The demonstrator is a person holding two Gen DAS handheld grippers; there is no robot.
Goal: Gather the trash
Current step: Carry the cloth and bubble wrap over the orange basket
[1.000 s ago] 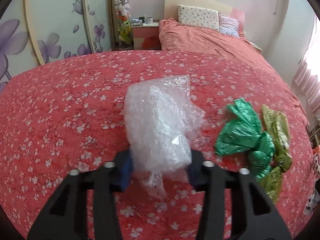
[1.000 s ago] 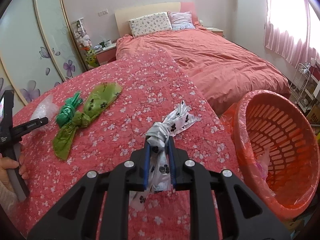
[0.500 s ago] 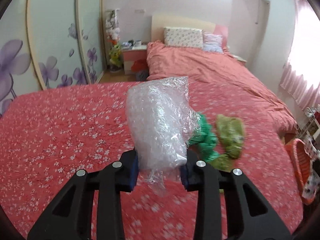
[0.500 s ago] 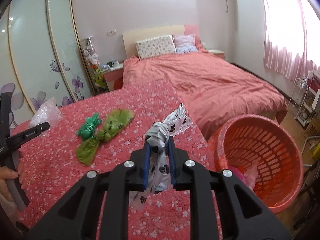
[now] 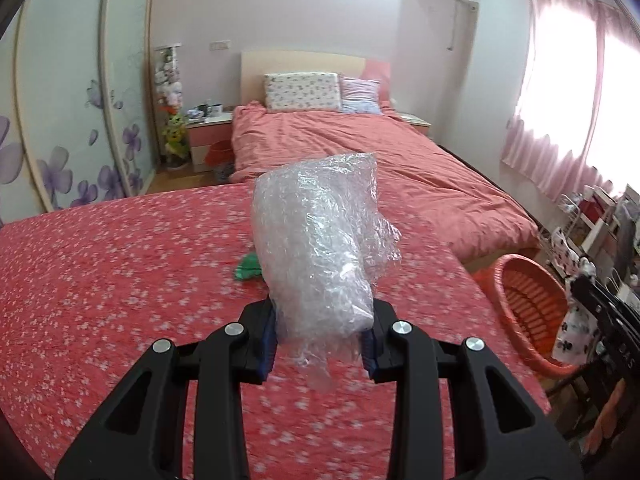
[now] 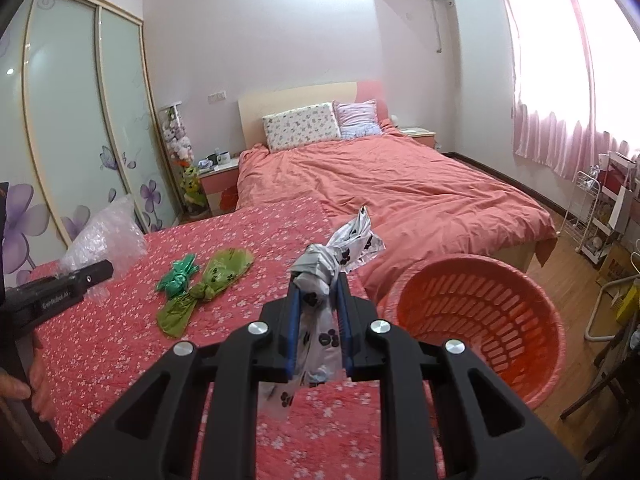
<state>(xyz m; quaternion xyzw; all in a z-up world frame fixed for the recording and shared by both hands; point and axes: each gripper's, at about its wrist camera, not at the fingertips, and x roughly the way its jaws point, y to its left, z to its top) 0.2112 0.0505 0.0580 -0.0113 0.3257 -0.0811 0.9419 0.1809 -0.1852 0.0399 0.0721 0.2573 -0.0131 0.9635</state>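
Left gripper (image 5: 320, 340) clamping bubble wrap (image 5: 320, 248), basket (image 5: 528, 312) right

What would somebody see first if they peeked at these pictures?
Probably the crinkly bubble wrap, held up off the flowery red cover by the left gripper. Next, the right gripper pinching a knotted white bag with black paw prints, with the big orange basket on the floor just to its right. Two green bags lie on the cover, left of the white bag.
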